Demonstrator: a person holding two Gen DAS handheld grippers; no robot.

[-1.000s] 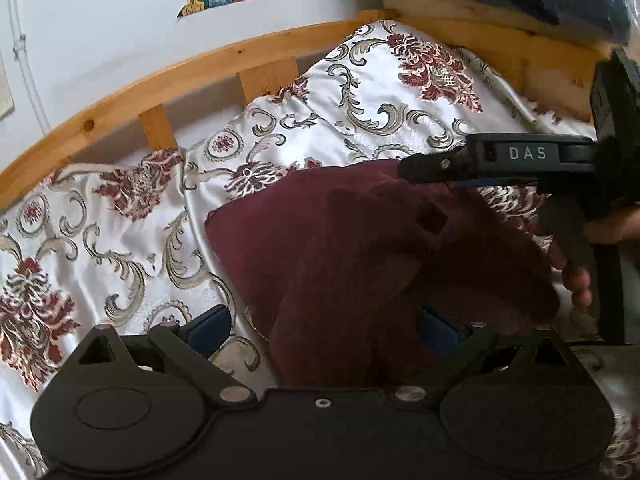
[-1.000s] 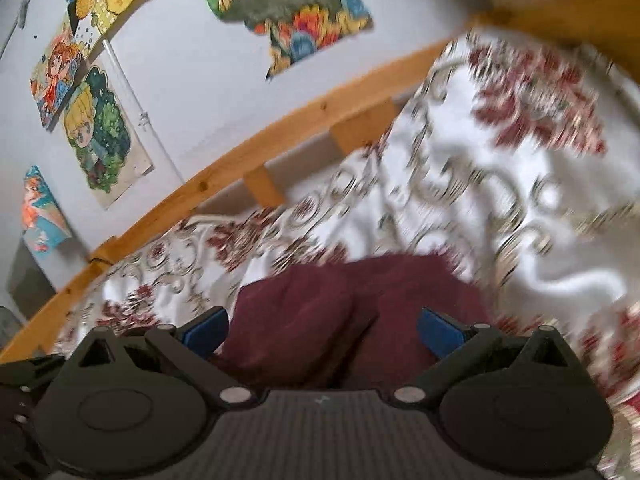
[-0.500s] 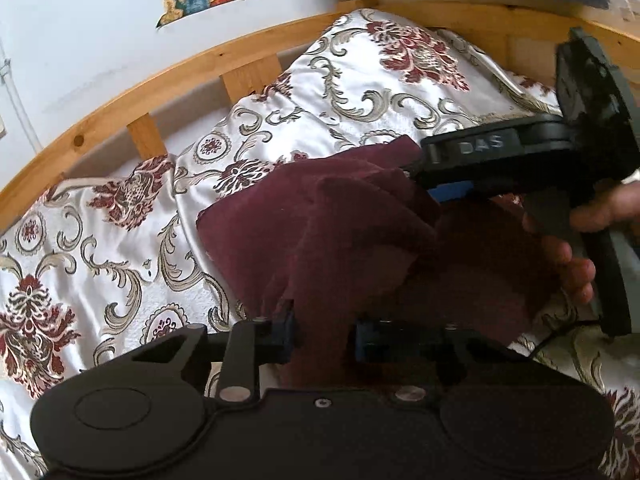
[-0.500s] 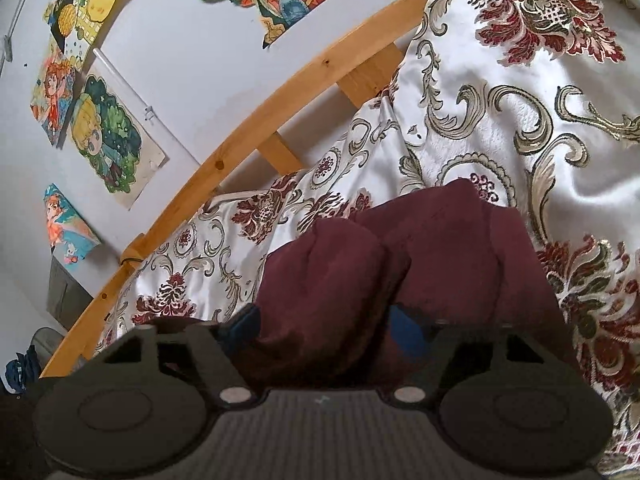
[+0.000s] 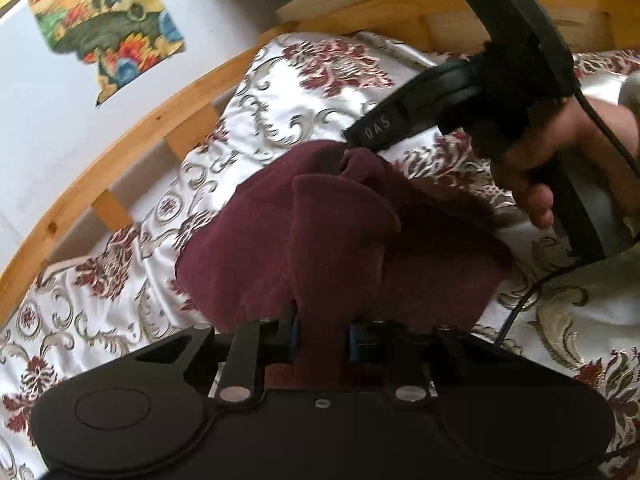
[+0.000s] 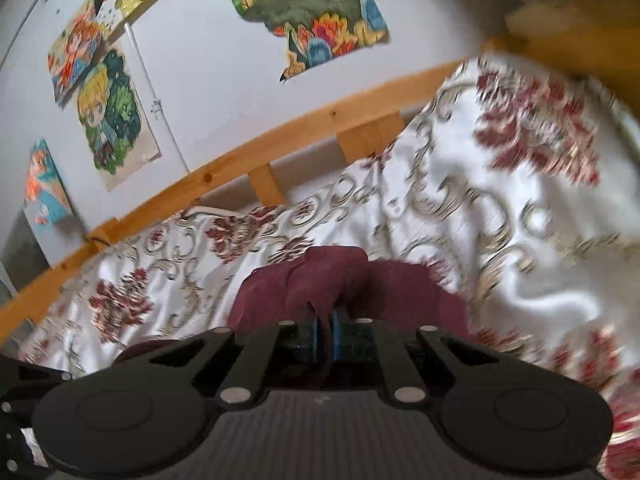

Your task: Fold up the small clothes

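Lettering on right gripper (image 5: 347, 148): "DAS", pale capitals on the black side of its finger arm, seen in the left wrist view; the letters run slanted along the arm and are slightly blurred.
Posters on the wall (image 6: 308, 12): cartoon drawings only, no words that can be made out in either view.
Left gripper (image 5: 323, 338): no readable marking on its black body.
Maroon garment (image 5: 320, 232): no tag or print that can be read.
Bed cover (image 6: 500, 208): floral pattern only, no text.
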